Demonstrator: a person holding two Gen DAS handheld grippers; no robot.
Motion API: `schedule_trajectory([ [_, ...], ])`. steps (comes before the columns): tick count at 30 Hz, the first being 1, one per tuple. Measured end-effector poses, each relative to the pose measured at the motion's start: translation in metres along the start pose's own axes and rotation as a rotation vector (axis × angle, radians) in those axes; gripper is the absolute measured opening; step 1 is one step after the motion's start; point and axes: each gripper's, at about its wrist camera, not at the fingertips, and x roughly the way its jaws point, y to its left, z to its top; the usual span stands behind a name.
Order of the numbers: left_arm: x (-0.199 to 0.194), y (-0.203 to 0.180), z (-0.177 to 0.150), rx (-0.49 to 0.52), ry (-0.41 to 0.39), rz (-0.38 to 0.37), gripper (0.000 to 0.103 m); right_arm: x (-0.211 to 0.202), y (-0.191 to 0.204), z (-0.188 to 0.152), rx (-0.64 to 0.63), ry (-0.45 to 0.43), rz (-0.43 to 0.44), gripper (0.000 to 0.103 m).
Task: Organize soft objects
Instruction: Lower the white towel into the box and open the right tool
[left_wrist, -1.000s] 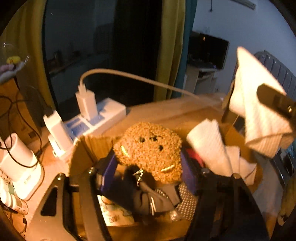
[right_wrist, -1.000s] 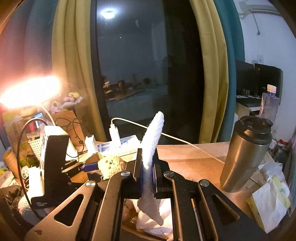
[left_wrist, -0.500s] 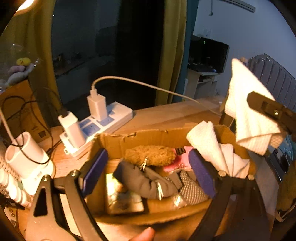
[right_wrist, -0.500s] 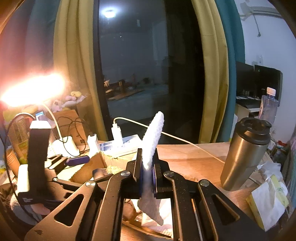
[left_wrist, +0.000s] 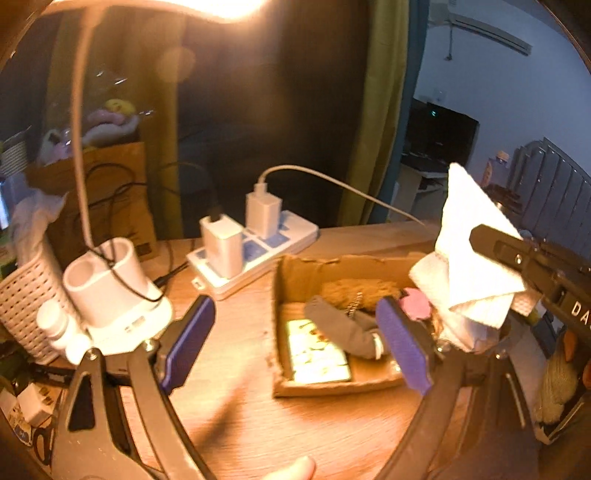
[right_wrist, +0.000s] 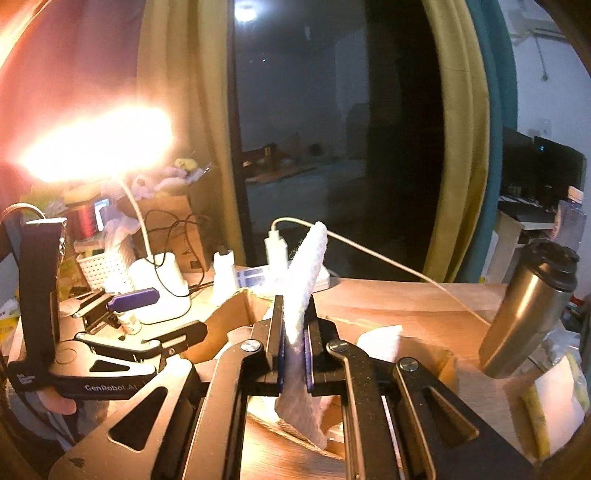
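Note:
A shallow cardboard box (left_wrist: 280, 321) lies on the wooden desk; it also shows in the right wrist view (right_wrist: 229, 317). Inside lie a brown plush toy (left_wrist: 354, 290), a grey sock (left_wrist: 340, 328), something pink (left_wrist: 415, 302) and a printed card (left_wrist: 317, 350). My left gripper (left_wrist: 295, 343) is open and empty, above the box's left front side. My right gripper (right_wrist: 293, 347) is shut on a white cloth (right_wrist: 304, 273) and holds it over the box's right end; the cloth (left_wrist: 469, 254) also shows in the left wrist view. More white cloth (right_wrist: 380, 341) lies in the box below it.
A white power strip (left_wrist: 255, 247) with chargers and a cable lies behind the box. A white lamp base (left_wrist: 114, 295) and a woven basket (left_wrist: 26, 291) stand left. A steel tumbler (right_wrist: 528, 310) stands right, a tissue pack (right_wrist: 557, 398) beside it. The lamp glares brightly.
My left gripper has let go of the brown plush toy into the box, opened, and drawn back up and to the left. My right gripper still holds the white cloth above the box.

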Motion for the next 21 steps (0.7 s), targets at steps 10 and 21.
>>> schedule_trajectory([
  [10, 0.002, 0.027, -0.006, -0.047, -0.003, 0.006, 0.09, 0.031, 0.021, -0.006, -0.023, 0.073, 0.03, 0.008],
  [21, 0.008, 0.035, -0.011, -0.063, 0.007, 0.005, 0.09, 0.066, 0.031, -0.023, -0.025, 0.171, 0.06, 0.008],
])
